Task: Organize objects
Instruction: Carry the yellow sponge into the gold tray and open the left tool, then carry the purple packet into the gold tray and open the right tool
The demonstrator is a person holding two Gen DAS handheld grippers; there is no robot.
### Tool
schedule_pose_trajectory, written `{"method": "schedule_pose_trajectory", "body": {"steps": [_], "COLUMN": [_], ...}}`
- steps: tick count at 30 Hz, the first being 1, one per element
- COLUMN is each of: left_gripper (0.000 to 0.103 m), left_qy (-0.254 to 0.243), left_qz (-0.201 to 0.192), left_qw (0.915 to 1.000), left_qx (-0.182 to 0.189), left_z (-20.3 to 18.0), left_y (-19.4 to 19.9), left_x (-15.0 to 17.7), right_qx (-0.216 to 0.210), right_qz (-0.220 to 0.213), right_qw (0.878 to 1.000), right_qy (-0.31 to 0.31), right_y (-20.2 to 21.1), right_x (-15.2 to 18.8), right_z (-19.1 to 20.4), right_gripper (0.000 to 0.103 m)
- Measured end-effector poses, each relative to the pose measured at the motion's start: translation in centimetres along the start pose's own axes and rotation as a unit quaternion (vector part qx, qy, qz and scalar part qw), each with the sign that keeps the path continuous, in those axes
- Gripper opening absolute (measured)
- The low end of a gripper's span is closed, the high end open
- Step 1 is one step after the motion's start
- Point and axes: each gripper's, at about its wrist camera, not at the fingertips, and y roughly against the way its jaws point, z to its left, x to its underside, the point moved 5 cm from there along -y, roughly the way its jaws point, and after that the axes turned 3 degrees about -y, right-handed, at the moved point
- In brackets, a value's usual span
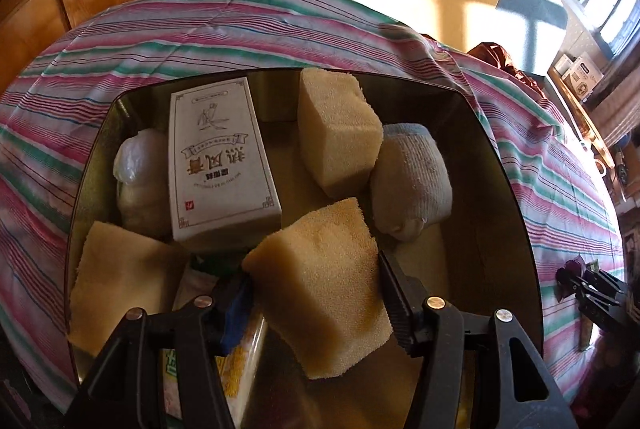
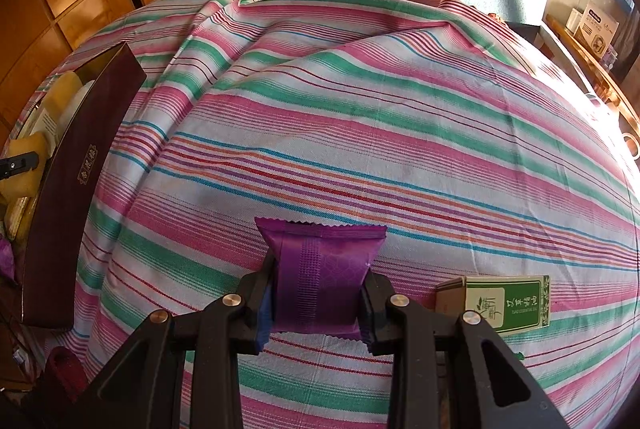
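A dark box (image 1: 500, 165) with a shiny gold lining sits on the counter (image 1: 240, 25), which is covered by a pink, green and white striped cloth (image 2: 360, 133). Inside the box lie a white carton printed with Chinese characters (image 1: 220, 165), a tan sponge block (image 1: 338, 129) just right of it, a rolled white and blue sock (image 1: 412, 181) touching that block, a white plastic-wrapped bundle (image 1: 136, 173) against the left wall, and a flat tan sponge piece (image 1: 120, 281) in the near left corner. The left hand-held gripper (image 1: 316, 293) hovers over the box with its jaws closed on another tan sponge (image 1: 320, 285), a coarse, porous wedge tilted between the fingers. Seen from the right wrist, the box's maroon outer wall (image 2: 72, 189) bears a small gold emblem. The right hand-held gripper (image 2: 318, 293) is clamped on a purple foil sachet (image 2: 320, 269) with zigzag-cut ends and a ribbed centre seam, held just above the cloth, well apart from the box. A green and white essential oil box (image 2: 504, 303) lies on the cloth just right of it.
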Motion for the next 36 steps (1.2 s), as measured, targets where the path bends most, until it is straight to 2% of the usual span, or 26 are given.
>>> {"method": "schedule_pose_trajectory", "body": {"steps": [4,6,9,13,15,21,25,33,36], "left_gripper": [0.062,0.068,0.077,0.078,0.078,0.078,0.08,0.082,0.082], "left_qy": [0.017,0.009,0.007,-0.006,-0.009,-0.017,-0.021,-0.022,-0.015], "left_qz": [0.022,0.017,0.007,-0.017,-0.041,-0.122,-0.158,-0.183,-0.182], "left_qw": [0.9996,0.9997,0.9998,0.9992,0.9977,0.9887,0.9824,0.978,0.9787], "left_qx": [0.005,-0.016,-0.016,-0.037,-0.052,-0.086,-0.098,-0.098,-0.094], "left_z": [0.3,0.2,0.1,0.2,0.3,0.9,1.4,2.1,2.4], "left_y": [-1.6,-1.6,-0.9,0.7,2.2,7.4,10.2,12.7,12.9], "left_x": [-0.7,-0.8,-0.4,0.2,0.7,2.2,3.5,5.6,6.2], "right_qx": [0.0,0.0,0.001,0.003,0.004,0.009,0.014,0.024,0.003], "right_qz": [0.0,0.0,-0.001,-0.002,-0.003,-0.007,-0.011,-0.006,-0.018], "right_qw": [1.0,1.0,1.0,1.0,1.0,1.0,1.0,0.999,0.999], "right_qy": [0.0,0.0,0.0,-0.001,-0.002,0.0,0.004,-0.031,-0.045], "right_y": [0.0,0.0,0.0,0.0,0.0,0.0,0.0,0.3,1.3], "right_x": [0.0,0.0,-0.1,-0.2,-0.1,0.0,0.0,0.0,-0.4], "right_z": [0.0,0.0,0.1,0.2,0.2,0.3,0.4,0.5,1.9], "right_gripper": [0.033,0.033,0.033,0.033,0.033,0.033,0.033,0.033,0.033]}}
